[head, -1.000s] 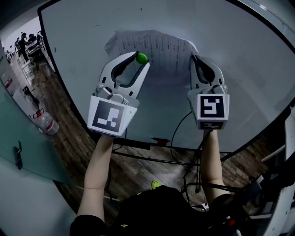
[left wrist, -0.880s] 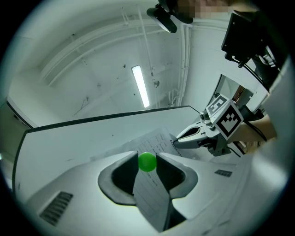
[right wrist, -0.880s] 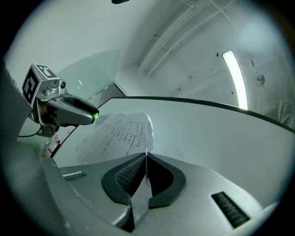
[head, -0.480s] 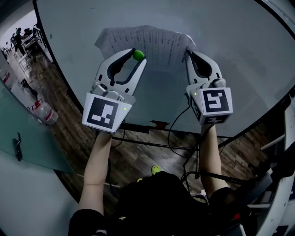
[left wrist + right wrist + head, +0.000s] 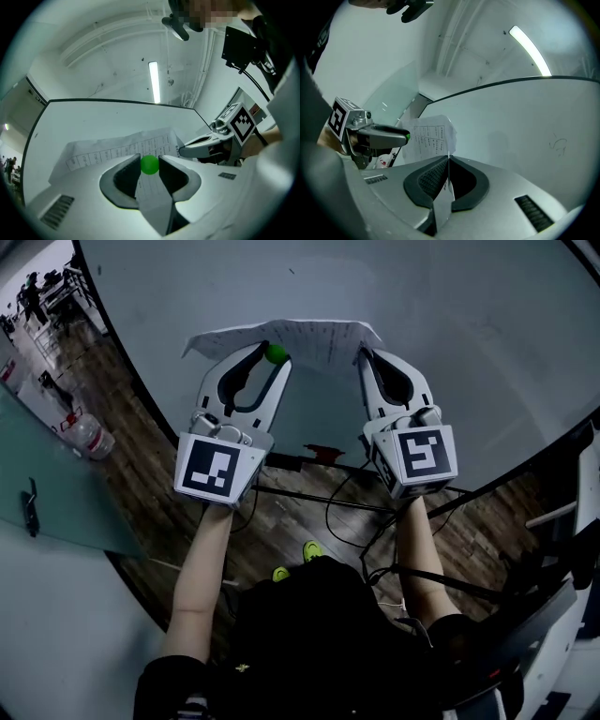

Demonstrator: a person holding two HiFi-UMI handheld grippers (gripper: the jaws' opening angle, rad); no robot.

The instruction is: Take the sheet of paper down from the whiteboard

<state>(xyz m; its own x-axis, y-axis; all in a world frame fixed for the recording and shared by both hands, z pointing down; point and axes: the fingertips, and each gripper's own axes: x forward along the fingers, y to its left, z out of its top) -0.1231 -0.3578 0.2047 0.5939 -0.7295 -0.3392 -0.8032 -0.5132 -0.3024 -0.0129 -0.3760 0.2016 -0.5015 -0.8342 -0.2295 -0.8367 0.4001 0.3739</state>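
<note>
A printed sheet of paper [image 5: 309, 334] hangs between my two grippers in front of the whiteboard [image 5: 459, 352]. My left gripper [image 5: 275, 354] is shut on a green ball-shaped magnet [image 5: 275, 353], with the sheet's lower edge running between its jaws. In the left gripper view the magnet [image 5: 149, 164] sits pinched at the tips over the paper [image 5: 103, 151]. My right gripper [image 5: 364, 354] is shut on the sheet's right edge. The right gripper view shows the paper [image 5: 432, 135] held edge-on in the shut jaws [image 5: 448, 159]. The sheet seems to stand off the board.
The whiteboard's stand bar and loose cables [image 5: 323, 454] run below the board. A water bottle [image 5: 91, 439] stands on the wooden floor at left, beside a glass partition [image 5: 42, 512]. A ceiling lamp [image 5: 153, 80] shows above the board.
Both grippers have come down together with the sheet and the green magnet. The paper now looks shorter and flatter in the head view, pulled lower along the board.
</note>
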